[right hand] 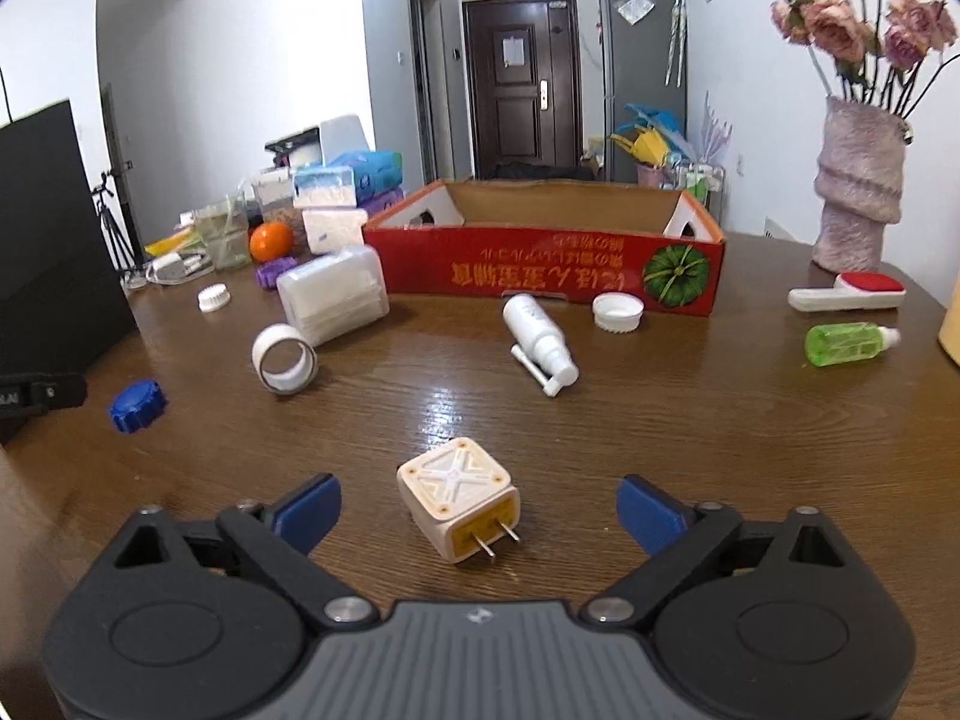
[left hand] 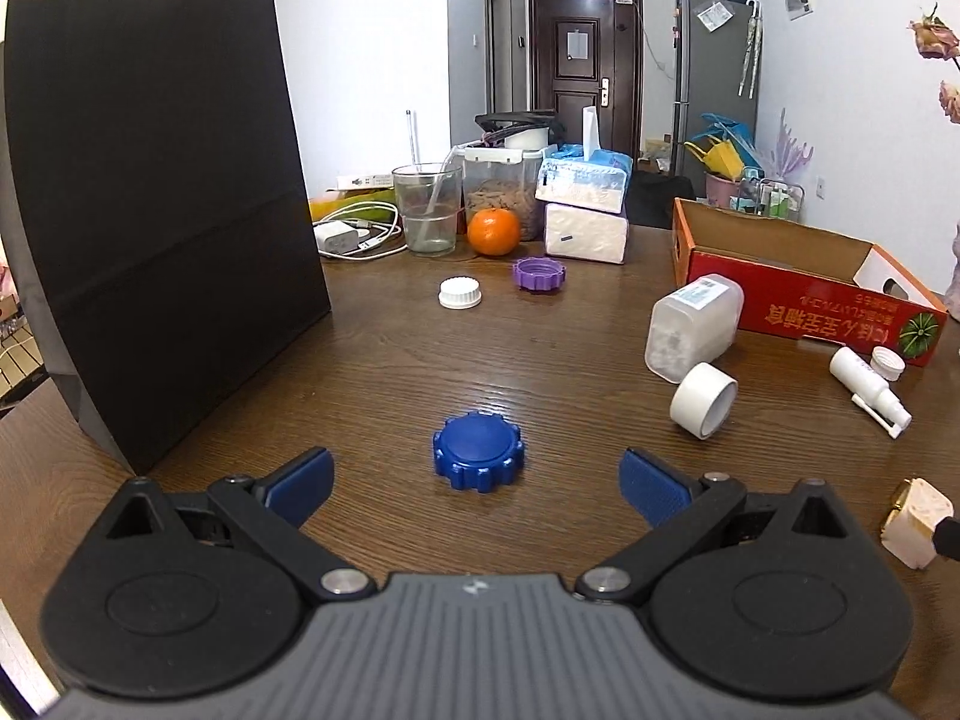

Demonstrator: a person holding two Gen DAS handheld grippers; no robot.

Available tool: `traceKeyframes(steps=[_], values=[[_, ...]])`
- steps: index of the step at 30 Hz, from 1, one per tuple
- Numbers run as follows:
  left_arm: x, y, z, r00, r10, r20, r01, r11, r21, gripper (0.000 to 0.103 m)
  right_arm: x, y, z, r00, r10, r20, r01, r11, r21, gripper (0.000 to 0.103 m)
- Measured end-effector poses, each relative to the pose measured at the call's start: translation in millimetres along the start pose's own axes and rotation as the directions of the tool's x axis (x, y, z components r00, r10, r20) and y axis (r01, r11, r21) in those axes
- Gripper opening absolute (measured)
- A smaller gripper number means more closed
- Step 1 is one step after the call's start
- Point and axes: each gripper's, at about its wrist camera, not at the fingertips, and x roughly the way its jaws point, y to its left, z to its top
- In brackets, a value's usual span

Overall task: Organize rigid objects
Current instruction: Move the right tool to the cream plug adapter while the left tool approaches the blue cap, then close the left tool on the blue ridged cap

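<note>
The left gripper [left hand: 477, 483] was spread wide and nothing was held; a blue cap [left hand: 478, 450] lay on the wooden table [left hand: 540, 360] at twelve o'clock, between the fingertips but untouched. The right gripper [right hand: 478, 513] was likewise held wide and empty, with a cream plug [right hand: 459, 498] lying between its fingers, untouched. A red cardboard box [right hand: 540, 267] was seen at twelve o'clock, farther back.
</note>
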Motion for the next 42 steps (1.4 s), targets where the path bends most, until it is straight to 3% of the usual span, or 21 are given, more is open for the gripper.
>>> traceKeyframes(steps=[8,10,14,16,28,36,39,42], values=[[17,5,1,1.0,0.006,-0.018,-0.006,1.0,0.012,0.103,32,8,-3,0.999,-0.027,-0.033,0.026,0.999,-0.031,0.091],[21,5,1,1.0,0.008,-0.023,-0.008,1.0,0.015,0.103,36,8,-3,0.999,-0.02,-0.036,0.019,0.999,-0.028,0.079],[26,8,2,0.999,0.013,-0.03,-0.013,1.0,0.015,0.103,44,10,-3,0.999,-0.012,-0.048,0.011,0.999,-0.031,0.07],[29,9,3,0.999,0.014,-0.032,-0.014,1.0,0.014,0.103,46,12,-3,0.999,-0.007,-0.048,0.005,0.999,-0.04,0.054],[53,4,5,0.998,-0.019,-0.054,0.02,1.0,0.023,0.103,46,10,-5,1.0,-0.01,-0.004,0.009,1.0,-0.01,0.053],[78,-5,8,0.999,0.001,-0.046,0.0,1.0,0.023,0.102,42,6,-6,0.998,-0.04,0.048,0.039,0.999,0.016,0.053],[87,-6,6,0.997,0.0,-0.071,0.001,1.0,0.019,0.096,42,6,-6,0.997,-0.043,0.056,0.042,0.999,0.019,0.053],[92,-4,4,0.996,-0.008,-0.09,0.008,1.0,0.006,0.08,40,5,-7,0.997,-0.043,0.067,0.041,0.999,0.034,0.053]])
